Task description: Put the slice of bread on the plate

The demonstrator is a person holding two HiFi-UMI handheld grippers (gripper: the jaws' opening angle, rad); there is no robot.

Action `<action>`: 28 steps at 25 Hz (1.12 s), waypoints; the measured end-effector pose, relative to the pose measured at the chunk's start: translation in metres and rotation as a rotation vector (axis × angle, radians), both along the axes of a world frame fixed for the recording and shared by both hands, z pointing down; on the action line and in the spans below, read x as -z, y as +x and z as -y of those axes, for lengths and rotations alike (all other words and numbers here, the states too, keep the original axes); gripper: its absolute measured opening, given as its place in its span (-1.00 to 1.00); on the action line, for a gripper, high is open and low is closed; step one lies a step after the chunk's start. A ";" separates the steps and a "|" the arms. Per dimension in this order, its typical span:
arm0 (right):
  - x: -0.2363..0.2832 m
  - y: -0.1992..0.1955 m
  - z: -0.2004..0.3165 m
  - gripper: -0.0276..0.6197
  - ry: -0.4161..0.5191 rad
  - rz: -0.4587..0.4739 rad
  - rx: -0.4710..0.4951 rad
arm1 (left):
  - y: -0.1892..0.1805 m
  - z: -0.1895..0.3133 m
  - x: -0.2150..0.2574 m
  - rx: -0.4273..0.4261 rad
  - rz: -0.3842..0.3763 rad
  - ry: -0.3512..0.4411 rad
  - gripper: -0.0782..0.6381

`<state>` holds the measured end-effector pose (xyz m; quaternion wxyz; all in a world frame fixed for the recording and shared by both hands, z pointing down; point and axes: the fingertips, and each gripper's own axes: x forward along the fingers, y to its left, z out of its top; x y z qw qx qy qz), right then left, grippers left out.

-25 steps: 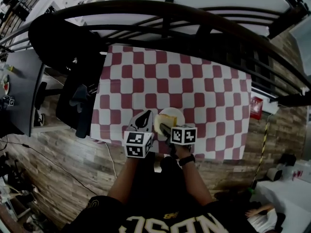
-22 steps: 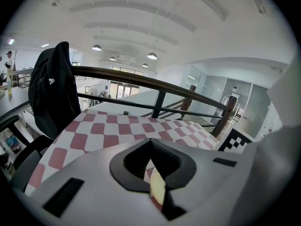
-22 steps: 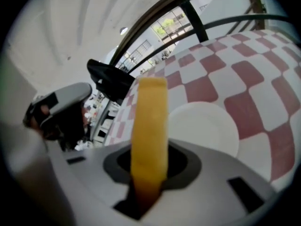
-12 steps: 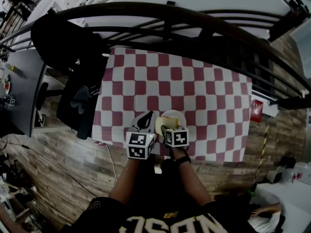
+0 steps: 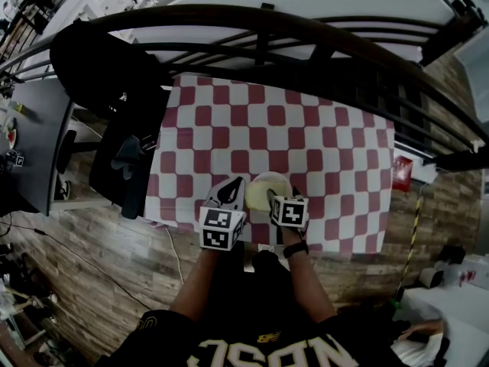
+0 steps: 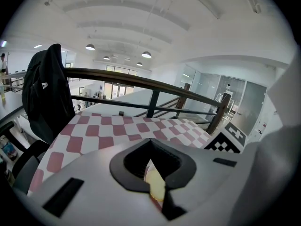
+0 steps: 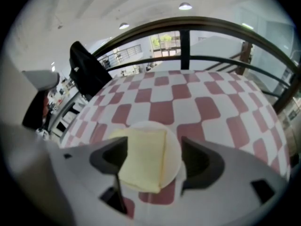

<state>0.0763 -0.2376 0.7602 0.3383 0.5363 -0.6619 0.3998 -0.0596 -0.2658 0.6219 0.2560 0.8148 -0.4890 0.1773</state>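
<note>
A pale yellow slice of bread (image 7: pixel 143 160) lies flat on a small white plate (image 7: pixel 175 142) on the red-and-white checked table. My right gripper (image 7: pixel 155 160) hangs just above the plate. Its jaws are opening wide, one on each side of the slice, and the pads do not press on it. In the head view the plate (image 5: pixel 280 182) with the bread (image 5: pixel 260 195) sits near the table's front edge, the right gripper (image 5: pixel 272 199) at its near side. My left gripper (image 5: pixel 234 183) rests just left of the plate, jaws together and nothing held. Through its narrow slit a sliver of bread (image 6: pixel 155 188) shows.
The checked tablecloth (image 5: pixel 321 140) covers the table beyond the plate. A dark curved railing (image 5: pixel 260 21) runs behind the table. A black chair with a jacket (image 5: pixel 114 113) stands at the table's left side. Wooden floor lies below the near edge.
The right gripper's jaws have opened and let go of the bread, which was held tilted over the plate and now lies flat on it. The right gripper shifted slightly right. The left gripper stayed put.
</note>
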 end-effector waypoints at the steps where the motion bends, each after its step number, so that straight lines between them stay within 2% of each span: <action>1: 0.005 0.008 0.004 0.17 0.018 0.006 -0.023 | -0.002 0.000 0.000 0.002 -0.001 -0.003 -0.73; 4: 0.026 0.025 0.017 0.17 0.094 0.023 -0.068 | -0.003 0.001 0.001 0.009 -0.007 -0.002 -0.73; 6: 0.043 0.023 0.022 0.17 0.149 0.052 -0.064 | -0.001 0.002 0.007 0.006 -0.011 0.013 -0.73; 10: 0.081 0.003 0.031 0.16 0.239 0.117 -0.007 | 0.006 0.009 0.025 -0.002 -0.024 0.062 -0.73; 13: 0.116 -0.015 0.040 0.13 0.318 0.131 0.059 | 0.011 0.017 0.041 -0.010 -0.030 0.103 -0.73; 17: 0.167 -0.026 0.054 -0.28 0.439 0.125 0.101 | 0.018 0.024 0.067 -0.020 -0.040 0.162 -0.73; 22: 0.233 -0.028 0.068 -0.67 0.607 0.134 0.101 | 0.019 0.034 0.106 -0.015 -0.057 0.250 -0.73; 25: 0.270 -0.028 0.069 -0.82 0.703 0.150 0.094 | 0.019 0.041 0.131 -0.012 -0.060 0.309 -0.73; 28: 0.299 -0.033 0.070 -0.87 0.779 0.186 0.112 | 0.018 0.047 0.159 -0.003 -0.072 0.376 -0.73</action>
